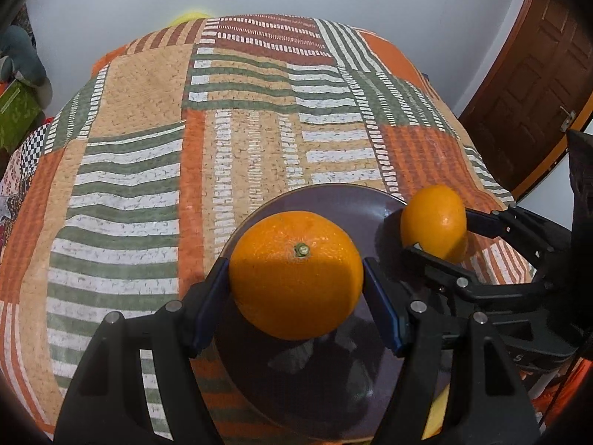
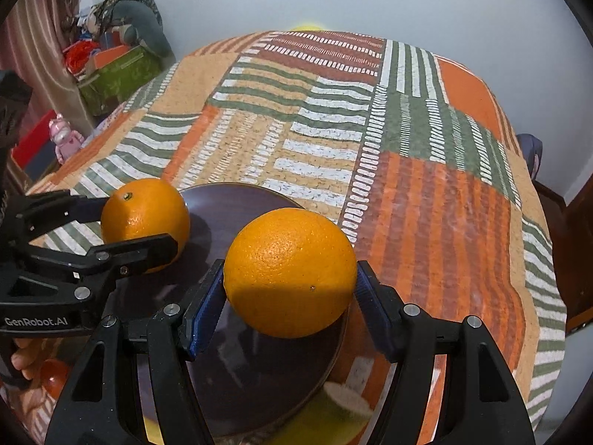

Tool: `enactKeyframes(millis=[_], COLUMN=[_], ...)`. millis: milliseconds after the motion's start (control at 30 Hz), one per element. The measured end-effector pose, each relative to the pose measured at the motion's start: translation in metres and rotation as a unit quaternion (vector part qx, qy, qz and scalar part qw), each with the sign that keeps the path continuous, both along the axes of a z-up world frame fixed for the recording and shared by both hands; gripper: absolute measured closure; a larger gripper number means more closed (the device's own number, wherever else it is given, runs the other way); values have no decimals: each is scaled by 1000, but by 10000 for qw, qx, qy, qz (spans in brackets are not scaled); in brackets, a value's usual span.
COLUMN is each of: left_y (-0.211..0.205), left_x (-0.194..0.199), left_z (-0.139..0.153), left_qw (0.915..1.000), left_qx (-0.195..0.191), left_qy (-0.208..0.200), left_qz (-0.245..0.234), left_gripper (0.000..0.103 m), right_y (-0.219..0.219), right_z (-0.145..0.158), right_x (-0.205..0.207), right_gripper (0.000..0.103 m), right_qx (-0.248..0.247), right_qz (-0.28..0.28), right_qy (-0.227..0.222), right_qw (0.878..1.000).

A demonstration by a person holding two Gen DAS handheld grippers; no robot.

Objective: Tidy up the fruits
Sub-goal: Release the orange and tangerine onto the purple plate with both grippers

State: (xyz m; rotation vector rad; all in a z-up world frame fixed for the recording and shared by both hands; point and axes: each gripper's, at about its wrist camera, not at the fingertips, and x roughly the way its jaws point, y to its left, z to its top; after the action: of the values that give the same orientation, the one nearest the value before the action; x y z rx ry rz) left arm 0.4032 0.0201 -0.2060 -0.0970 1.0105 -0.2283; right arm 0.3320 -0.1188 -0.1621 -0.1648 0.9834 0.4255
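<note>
1. The left hand-held gripper (image 1: 296, 278) is squeezing an orange with a green stem (image 1: 295, 273) between its two blue pads (image 1: 209, 300). This orange fills the lower middle of the left wrist view. It is over the dark plate (image 1: 333, 200).
2. The right hand-held gripper (image 2: 291, 278) is squeezing a second orange (image 2: 290, 271) the same way. That orange sits in the lower middle of the right wrist view. It is also over the plate (image 2: 222, 200), near its right edge.
3. I cannot tell if either orange touches the plate or hangs just above it.
4. In the left wrist view the second orange (image 1: 433, 222) shows at the right, by the plate's rim, with the right hand-held gripper (image 1: 437, 230) around it.
5. In the right wrist view the stem orange (image 2: 145, 222) shows at the left, held by the left hand-held gripper (image 2: 141, 222).
6. The two oranges are close together but not touching.
7. The plate lies on a worktop with a striped cloth (image 1: 241, 129) in orange, green and white.
8. A brown door (image 1: 530, 92) is at the upper right of the left wrist view.
9. A green box (image 2: 118, 78) and a pink toy (image 2: 65, 137) are at the left of the right wrist view.
</note>
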Motion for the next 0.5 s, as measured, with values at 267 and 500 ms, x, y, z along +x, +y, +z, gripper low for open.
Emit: enactKeyframes(millis=[267, 500], left_y=[6, 3], left_x=[11, 9], left_z=[-12, -13], left_qw=[9998, 9999], left_qx=[-82, -36], left_qy=[183, 97], left_qz=[76, 37], left_gripper=[33, 33], right_y=[5, 12], right_z=[-6, -10], right_x=[2, 3], right_gripper=[39, 38], right_qx=[-134, -234], right_qz=[139, 265], right_qy=[-37, -68], right_qw=[9998, 9993])
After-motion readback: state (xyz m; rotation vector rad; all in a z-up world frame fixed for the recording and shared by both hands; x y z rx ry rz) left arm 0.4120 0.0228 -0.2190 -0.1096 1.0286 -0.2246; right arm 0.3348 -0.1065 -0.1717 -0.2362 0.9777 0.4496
